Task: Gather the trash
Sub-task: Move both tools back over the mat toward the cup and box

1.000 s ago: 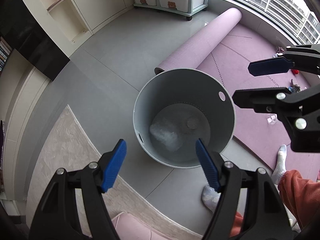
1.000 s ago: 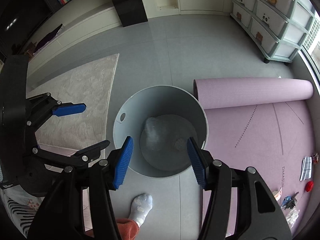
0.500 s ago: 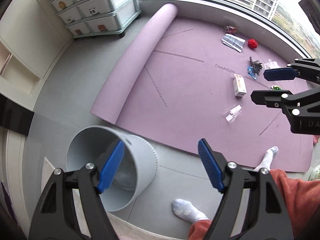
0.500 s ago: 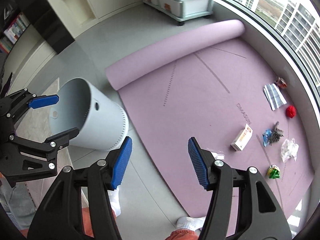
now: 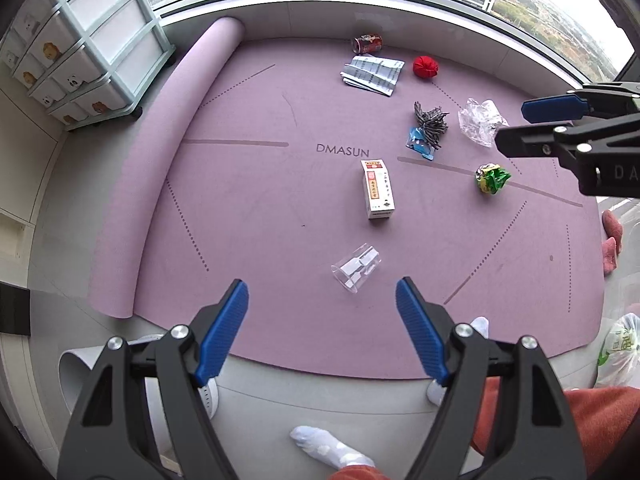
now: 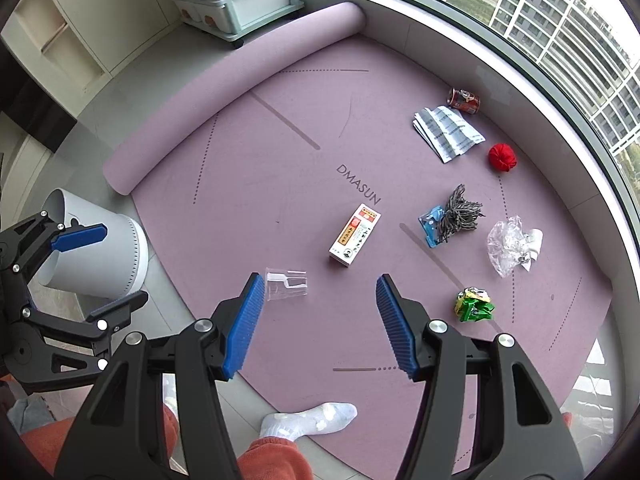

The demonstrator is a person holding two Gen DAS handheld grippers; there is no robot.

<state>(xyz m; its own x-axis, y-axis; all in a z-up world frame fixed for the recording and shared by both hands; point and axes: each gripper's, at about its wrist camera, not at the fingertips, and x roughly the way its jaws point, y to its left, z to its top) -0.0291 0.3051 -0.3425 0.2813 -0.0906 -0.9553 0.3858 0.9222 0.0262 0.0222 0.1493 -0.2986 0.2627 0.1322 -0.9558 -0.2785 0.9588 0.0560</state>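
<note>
Eight pieces of trash lie on one purple yoga mat (image 5: 256, 208) printed "DMASUN"; its far end is rolled up. Counted in the left wrist view: one red drink can (image 5: 367, 43) at 12 o'clock near the window wall, label too small to read; one folded grey-and-white printed leaflet (image 5: 373, 74) just below it, text unreadable; one red ball-shaped wad (image 5: 425, 67) to the leaflet's 3 o'clock; one grey stringy bundle (image 5: 430, 122) touching one small blue packet (image 5: 418, 144); one crumpled clear plastic wrap (image 5: 480, 120) at 2 o'clock; one crumpled green-and-yellow wrapper (image 5: 492, 178); one white-and-red carton (image 5: 377, 189) at mat centre, printed characters not legible; one clear plastic box (image 5: 356, 267) at 6 o'clock of the carton, nearest the tools.

One grey round bin (image 6: 94, 252) stands on the floor at 9 o'clock in the right wrist view, off the mat. One white-and-green plastic bag (image 5: 618, 352) at 4 o'clock. Two white socks, orange trousers at bottom.

Left tool (image 5: 322, 332): blue pads spread, nothing between. Right tool (image 6: 320, 324): spread, empty, above the mat.
</note>
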